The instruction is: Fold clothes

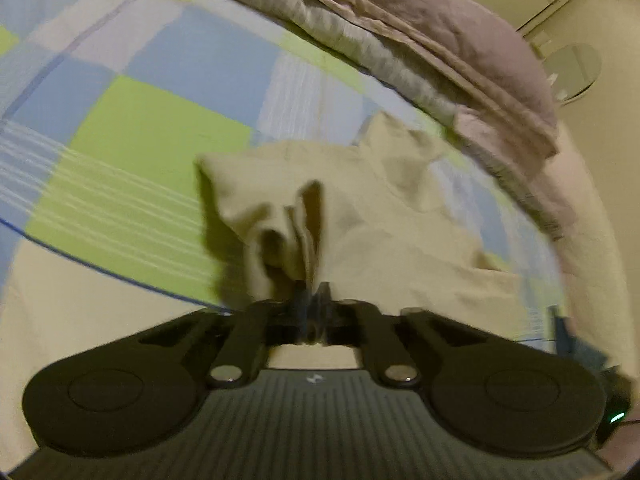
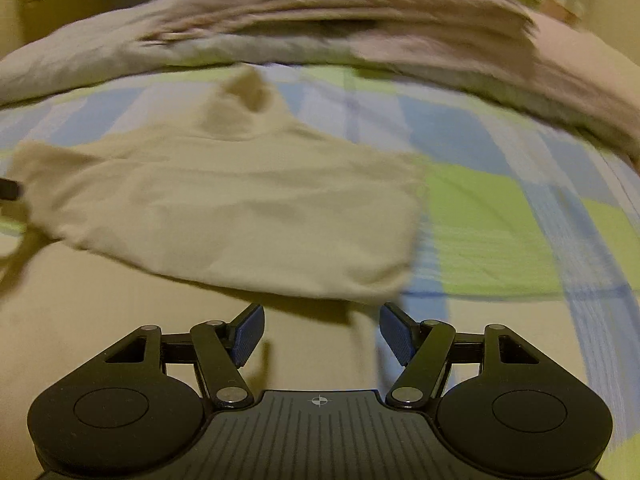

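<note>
Left tongs (image 1: 313, 294) pinch cloth (image 1: 360, 208), frame centre; right tongs (image 2: 322, 334) gape empty. Should grab the near corner, pull taut.

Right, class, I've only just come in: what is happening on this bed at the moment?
A person with a claw in each hand is folding a cream garment on a bed with a checked blue and green sheet. The left claw is shut on a bunched edge of the garment and lifts it off the sheet. The right claw is open and holds nothing, just short of the garment's near edge. A pile of greyish bedding lies beyond.
</note>
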`<state>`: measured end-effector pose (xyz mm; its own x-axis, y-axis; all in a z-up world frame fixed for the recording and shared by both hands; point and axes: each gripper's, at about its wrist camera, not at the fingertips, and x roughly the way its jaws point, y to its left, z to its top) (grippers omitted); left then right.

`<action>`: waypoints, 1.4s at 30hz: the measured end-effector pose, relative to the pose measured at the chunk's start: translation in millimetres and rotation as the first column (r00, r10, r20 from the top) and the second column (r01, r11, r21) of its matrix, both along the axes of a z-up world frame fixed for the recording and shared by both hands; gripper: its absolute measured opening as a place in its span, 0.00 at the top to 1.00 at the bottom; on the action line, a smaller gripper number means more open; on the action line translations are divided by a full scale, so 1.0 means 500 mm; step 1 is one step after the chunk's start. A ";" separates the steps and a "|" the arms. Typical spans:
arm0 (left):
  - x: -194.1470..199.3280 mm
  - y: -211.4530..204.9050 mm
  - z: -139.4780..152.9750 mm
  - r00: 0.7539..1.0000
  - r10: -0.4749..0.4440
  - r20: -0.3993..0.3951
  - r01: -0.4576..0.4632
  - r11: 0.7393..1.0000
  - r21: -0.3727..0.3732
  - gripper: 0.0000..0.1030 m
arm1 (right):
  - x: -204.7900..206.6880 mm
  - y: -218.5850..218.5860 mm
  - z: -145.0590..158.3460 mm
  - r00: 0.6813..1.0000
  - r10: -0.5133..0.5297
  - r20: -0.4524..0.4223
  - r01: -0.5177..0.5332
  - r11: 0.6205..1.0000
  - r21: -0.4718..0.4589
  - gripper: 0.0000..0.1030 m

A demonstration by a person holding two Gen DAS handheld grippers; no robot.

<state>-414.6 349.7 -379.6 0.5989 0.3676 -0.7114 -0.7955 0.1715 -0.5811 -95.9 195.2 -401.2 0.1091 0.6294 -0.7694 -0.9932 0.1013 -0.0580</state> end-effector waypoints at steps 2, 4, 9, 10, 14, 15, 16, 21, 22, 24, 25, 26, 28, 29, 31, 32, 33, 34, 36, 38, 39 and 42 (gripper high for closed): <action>0.007 -0.010 0.023 0.997 -0.014 0.069 0.016 1.000 -0.020 0.99 | -0.047 0.004 0.000 0.993 0.111 0.033 -0.111 0.994 0.018 0.35; 0.018 -0.023 0.051 0.993 -0.024 0.116 0.027 0.999 -0.026 0.99 | -0.101 0.008 -0.002 0.968 0.246 0.047 -0.248 0.967 0.050 0.35; 0.077 -0.051 0.097 0.958 -0.072 0.276 0.088 0.995 -0.045 0.99 | -0.245 0.017 0.000 0.865 0.488 0.114 -0.501 0.838 0.214 0.34; 0.093 -0.053 0.101 0.947 -0.089 0.309 0.111 0.992 -0.053 0.99 | -0.263 0.023 0.002 0.858 0.498 0.128 -0.514 0.821 0.250 0.34; 0.133 -0.061 0.129 0.931 -0.154 0.331 0.163 0.987 0.001 0.98 | -0.223 0.054 0.031 0.923 0.384 0.029 -0.367 0.853 0.371 0.98; 0.131 -0.063 0.141 0.935 -0.160 0.318 0.158 0.987 0.033 0.98 | -0.178 0.057 0.044 0.958 0.286 -0.005 -0.266 0.894 0.361 0.99; 0.125 -0.065 0.152 0.938 -0.159 0.308 0.147 0.987 0.062 0.98 | -0.123 0.042 0.060 0.979 0.199 -0.038 -0.171 0.911 0.376 0.99; 0.080 -0.070 0.137 0.985 -0.077 0.157 0.062 0.993 0.097 0.94 | 0.242 -0.146 0.187 0.918 -0.372 -0.139 0.394 0.811 0.431 0.98; 0.073 -0.069 0.124 0.993 -0.058 0.099 0.049 0.994 0.093 0.94 | 0.312 -0.189 0.206 0.861 -0.489 -0.139 0.498 0.753 0.431 0.98; 0.062 -0.073 0.089 0.999 -0.018 -0.046 0.022 0.997 0.077 0.90 | 0.445 -0.267 0.219 0.692 -0.708 -0.145 0.702 0.612 0.364 0.94; 0.058 -0.075 0.069 0.993 0.000 -0.119 0.009 0.998 0.069 0.89 | 0.508 -0.297 0.204 0.588 -0.794 -0.152 0.800 0.545 0.250 0.71; 0.055 -0.077 0.048 0.985 0.013 -0.172 -0.003 0.998 0.058 0.88 | 0.547 -0.312 0.188 0.515 -0.842 -0.160 0.855 0.493 0.159 0.48; 0.052 -0.080 0.014 0.970 0.033 -0.241 -0.025 0.999 0.036 0.86 | 0.505 -0.268 0.150 0.550 -0.799 -0.242 0.834 0.542 0.103 0.47; 0.051 -0.081 -0.001 0.962 0.039 -0.269 -0.032 0.999 0.031 0.83 | 0.483 -0.247 0.130 0.563 -0.776 -0.284 0.820 0.567 0.076 0.47; 0.054 -0.079 -0.018 0.954 0.036 -0.297 -0.025 0.999 0.039 0.80 | 0.441 -0.204 0.092 0.582 -0.726 -0.367 0.786 0.617 0.026 0.48; 0.058 -0.077 -0.026 0.950 0.031 -0.312 -0.018 0.999 0.044 0.80 | 0.420 -0.182 0.072 0.587 -0.699 -0.409 0.767 0.642 0.003 0.48; 0.067 -0.071 -0.031 0.944 0.020 -0.330 -0.002 0.999 0.052 0.80 | 0.398 -0.160 0.053 0.590 -0.671 -0.450 0.745 0.667 -0.018 0.48; 0.073 -0.068 -0.035 0.938 0.009 -0.346 0.013 0.998 0.060 0.80 | 0.377 -0.139 0.033 0.589 -0.642 -0.490 0.722 0.691 -0.038 0.48; 0.073 -0.066 -0.041 0.933 -0.003 -0.360 0.031 0.997 0.073 0.79 | 0.335 -0.096 -0.005 0.580 -0.583 -0.569 0.670 0.738 -0.073 0.50; 0.067 -0.066 -0.040 0.935 -0.001 -0.354 0.034 0.996 0.087 0.77 | 0.292 -0.052 -0.044 0.560 -0.521 -0.644 0.613 0.784 -0.101 0.57; 0.064 -0.066 -0.043 0.936 -0.001 -0.352 0.036 0.995 0.093 0.77 | 0.271 -0.031 -0.063 0.546 -0.490 -0.680 0.583 0.805 -0.112 0.57; 0.063 -0.054 -0.055 0.936 -0.005 -0.353 0.045 0.994 0.104 0.76 | 0.251 0.024 -0.100 0.522 -0.456 -0.720 0.533 0.834 -0.142 0.57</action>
